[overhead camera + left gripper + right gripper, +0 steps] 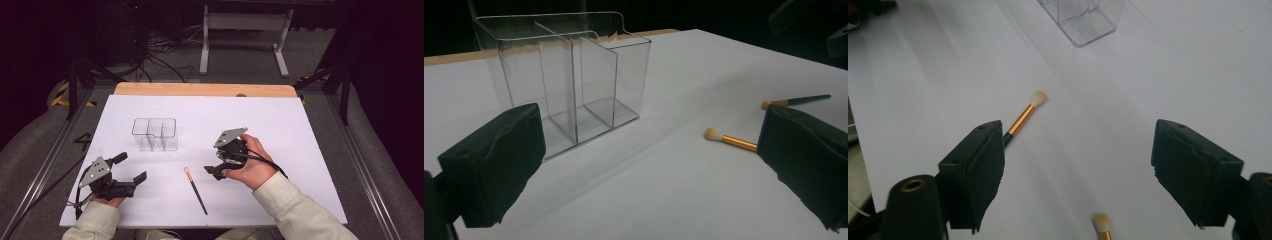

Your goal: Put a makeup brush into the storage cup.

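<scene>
**Condition.** Both grippers are released and hold nothing. The left gripper (132, 166) rests at the near left of the desk (300, 150), its fingers (499, 165) spread wide and aimed towards the clear three-compartment organizer (155, 134). The right gripper (214, 171) hovers low over the desk at centre, with its fingers (975, 170) also spread. One brush (195, 190) lies flat on the desk just left of the right gripper, bristles pointing towards the organizer and well apart from it. In the right gripper view, the bristle tip of a second brush (1103, 221) lies between the open fingers at the bottom edge.

**Hazards.**

1. Slip on pickup. Both brushes are thin and lie flat. If you close above the handle, the fingers are likely to meet over it or flick it sideways. Lower until the pads straddle the handle before closing.
2. Wrong target. Two brushes lie close together near the right gripper. A slanted approach may nudge one while you grasp the other. Commit to one brush.
3. Bristle damage. Closing on the pale tip may crush it. Grasp the dark handle or the gold ferrule (1021, 119).
4. Organizer tip-over. The organizer looks light and is not held. A brush striking a divider or the rim may slide or topple it. If needed, steady its wall with the left gripper.
</scene>
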The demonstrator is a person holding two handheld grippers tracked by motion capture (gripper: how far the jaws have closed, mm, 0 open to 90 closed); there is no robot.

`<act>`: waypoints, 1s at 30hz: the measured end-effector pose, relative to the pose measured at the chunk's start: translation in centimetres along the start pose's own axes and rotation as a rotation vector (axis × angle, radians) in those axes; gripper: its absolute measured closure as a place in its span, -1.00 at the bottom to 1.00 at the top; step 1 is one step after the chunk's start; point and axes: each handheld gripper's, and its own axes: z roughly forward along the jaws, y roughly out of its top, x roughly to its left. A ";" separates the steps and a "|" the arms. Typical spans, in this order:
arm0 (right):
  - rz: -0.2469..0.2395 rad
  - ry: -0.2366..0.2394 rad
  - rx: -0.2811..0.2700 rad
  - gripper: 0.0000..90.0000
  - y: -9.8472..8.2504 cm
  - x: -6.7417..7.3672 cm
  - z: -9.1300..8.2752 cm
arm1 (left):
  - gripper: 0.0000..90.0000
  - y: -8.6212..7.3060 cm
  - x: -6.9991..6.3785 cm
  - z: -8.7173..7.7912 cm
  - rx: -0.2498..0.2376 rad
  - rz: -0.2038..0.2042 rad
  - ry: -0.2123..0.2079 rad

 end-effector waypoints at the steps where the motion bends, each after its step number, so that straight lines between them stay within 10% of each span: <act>1: -0.003 0.001 0.012 -0.51 0.1 0.0 0.2 | -1.00 0.0 -0.1 -0.1 0.012 0.006 -0.003; 30: 0.006 0.062 0.228 -0.37 2.2 1.7 5.1 | -0.99 -0.1 -0.1 -0.5 0.019 0.001 -0.007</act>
